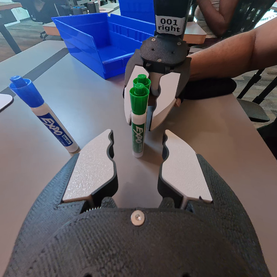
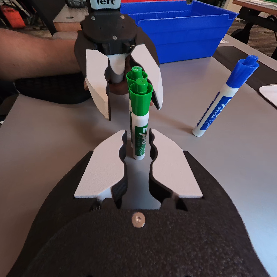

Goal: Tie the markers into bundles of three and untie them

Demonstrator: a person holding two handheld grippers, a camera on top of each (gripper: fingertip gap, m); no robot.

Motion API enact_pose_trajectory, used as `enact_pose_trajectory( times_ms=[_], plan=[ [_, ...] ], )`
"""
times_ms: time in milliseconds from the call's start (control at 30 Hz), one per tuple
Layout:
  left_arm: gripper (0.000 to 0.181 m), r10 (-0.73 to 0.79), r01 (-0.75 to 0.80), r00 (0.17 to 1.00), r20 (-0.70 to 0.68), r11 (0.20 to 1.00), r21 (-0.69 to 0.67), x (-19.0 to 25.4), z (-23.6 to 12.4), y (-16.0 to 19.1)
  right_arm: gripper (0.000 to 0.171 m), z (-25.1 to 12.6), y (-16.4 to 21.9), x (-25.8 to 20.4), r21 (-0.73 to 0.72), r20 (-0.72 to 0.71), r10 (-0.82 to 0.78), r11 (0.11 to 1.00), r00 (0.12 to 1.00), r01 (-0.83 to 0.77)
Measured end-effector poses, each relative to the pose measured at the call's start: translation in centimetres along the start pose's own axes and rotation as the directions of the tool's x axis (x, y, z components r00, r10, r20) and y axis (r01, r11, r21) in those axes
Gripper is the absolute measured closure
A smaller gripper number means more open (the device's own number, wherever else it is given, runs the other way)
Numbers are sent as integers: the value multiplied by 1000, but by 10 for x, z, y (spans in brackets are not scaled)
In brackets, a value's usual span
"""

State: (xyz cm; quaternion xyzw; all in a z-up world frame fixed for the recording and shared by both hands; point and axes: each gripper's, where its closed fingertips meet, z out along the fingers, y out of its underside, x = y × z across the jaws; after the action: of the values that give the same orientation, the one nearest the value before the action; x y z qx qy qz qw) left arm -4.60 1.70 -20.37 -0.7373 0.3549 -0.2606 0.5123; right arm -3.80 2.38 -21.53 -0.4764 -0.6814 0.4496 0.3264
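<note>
Green markers [image 1: 138, 113] upright between both parted, empty claws [image 1: 138, 131] [image 2: 138, 131]; blue marker [image 1: 45, 116] apart, blue bin [image 1: 96, 45] behind

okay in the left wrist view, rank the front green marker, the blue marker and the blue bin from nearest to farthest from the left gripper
1. Front green marker: standing upright, centred just beyond the left gripper's open fingers.
2. Blue marker: standing off to the left, a little farther.
3. Blue bin: at the back of the table, left of centre, farthest.
</note>
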Motion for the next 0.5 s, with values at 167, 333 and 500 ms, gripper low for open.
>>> enact_pose_trajectory(
  times_ms=[167,333,500],
  plan=[
    [119,15,-14,1000,-17,999,48,2,6,2,131,-10,-2,-2,0,3,-9,1000,1000,9],
    [119,21,-20,1000,-13,994,110,1,8,-5,126,-23,-4,-1,13,0,-5,1000,1000,5],
    [116,43,-47,999,24,977,208,0,12,-20,126,-37,-18,6,72,-1,21,997,1000,-21]
  ],
)
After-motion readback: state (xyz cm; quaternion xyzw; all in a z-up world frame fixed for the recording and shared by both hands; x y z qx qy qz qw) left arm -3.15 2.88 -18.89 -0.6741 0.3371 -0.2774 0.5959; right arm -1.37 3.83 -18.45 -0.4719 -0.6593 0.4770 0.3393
